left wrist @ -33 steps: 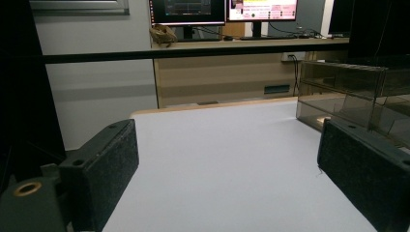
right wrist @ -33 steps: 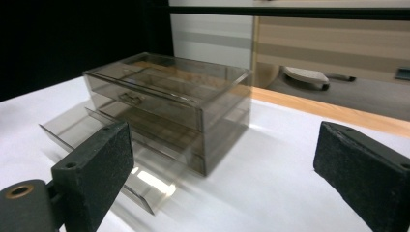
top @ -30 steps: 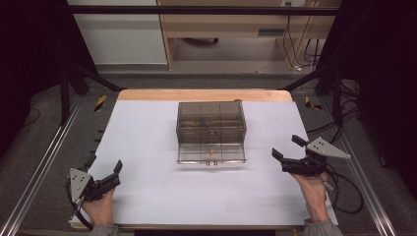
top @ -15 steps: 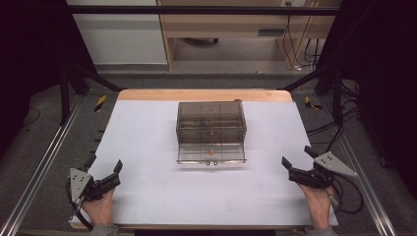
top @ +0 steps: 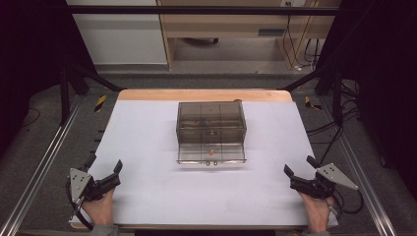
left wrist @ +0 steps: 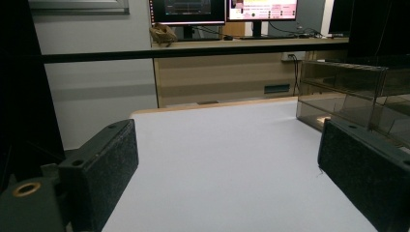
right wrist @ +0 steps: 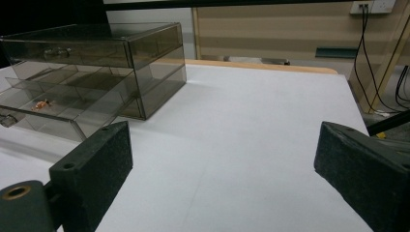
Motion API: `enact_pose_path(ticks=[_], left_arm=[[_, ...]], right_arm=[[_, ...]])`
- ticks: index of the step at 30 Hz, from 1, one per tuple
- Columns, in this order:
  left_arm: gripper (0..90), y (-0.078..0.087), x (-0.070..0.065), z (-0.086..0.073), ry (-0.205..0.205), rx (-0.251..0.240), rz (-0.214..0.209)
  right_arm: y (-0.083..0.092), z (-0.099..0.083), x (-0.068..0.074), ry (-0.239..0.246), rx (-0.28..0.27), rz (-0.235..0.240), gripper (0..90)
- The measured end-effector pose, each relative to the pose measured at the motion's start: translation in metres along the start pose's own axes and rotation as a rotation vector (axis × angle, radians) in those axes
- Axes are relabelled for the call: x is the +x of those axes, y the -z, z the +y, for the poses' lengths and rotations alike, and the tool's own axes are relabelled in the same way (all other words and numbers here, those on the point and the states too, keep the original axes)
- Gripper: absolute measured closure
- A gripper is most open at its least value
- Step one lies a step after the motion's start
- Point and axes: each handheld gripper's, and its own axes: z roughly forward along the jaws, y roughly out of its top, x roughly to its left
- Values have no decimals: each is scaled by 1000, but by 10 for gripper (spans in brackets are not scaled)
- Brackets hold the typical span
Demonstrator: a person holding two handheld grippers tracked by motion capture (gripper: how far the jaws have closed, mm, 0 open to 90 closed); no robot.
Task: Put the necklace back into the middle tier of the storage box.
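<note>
both jaws apart, left gripper (top: 104,173) and right gripper (top: 300,172) at near table corners, drawer box (top: 211,129) bottom drawer (top: 211,153) open

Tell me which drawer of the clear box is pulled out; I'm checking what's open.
The bottom drawer of the box is open: it juts toward the person with a small orange thing inside, while the upper drawer sits flush.

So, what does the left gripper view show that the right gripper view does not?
Left gripper view alone: two lit monitors on a desk beyond the table. Right gripper view alone: a small orange item in the pulled-out lower drawer, and a wall socket with cables. Both: the smoky clear drawer box on the white table, seen between open black jaws.
</note>
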Motion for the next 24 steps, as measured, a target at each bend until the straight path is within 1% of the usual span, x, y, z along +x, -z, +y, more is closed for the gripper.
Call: enact_pose_path(ticks=[7, 17, 24], left_arm=[[70, 0, 0, 0, 0, 0, 0], [70, 0, 0, 0, 1, -1, 0], [70, 0, 0, 0, 1, -1, 0]], right_arm=[[-1, -7, 2, 3, 9, -5, 68], [0, -9, 3, -12, 10, 1, 69], [1, -11, 4, -8, -7, 0, 66]])
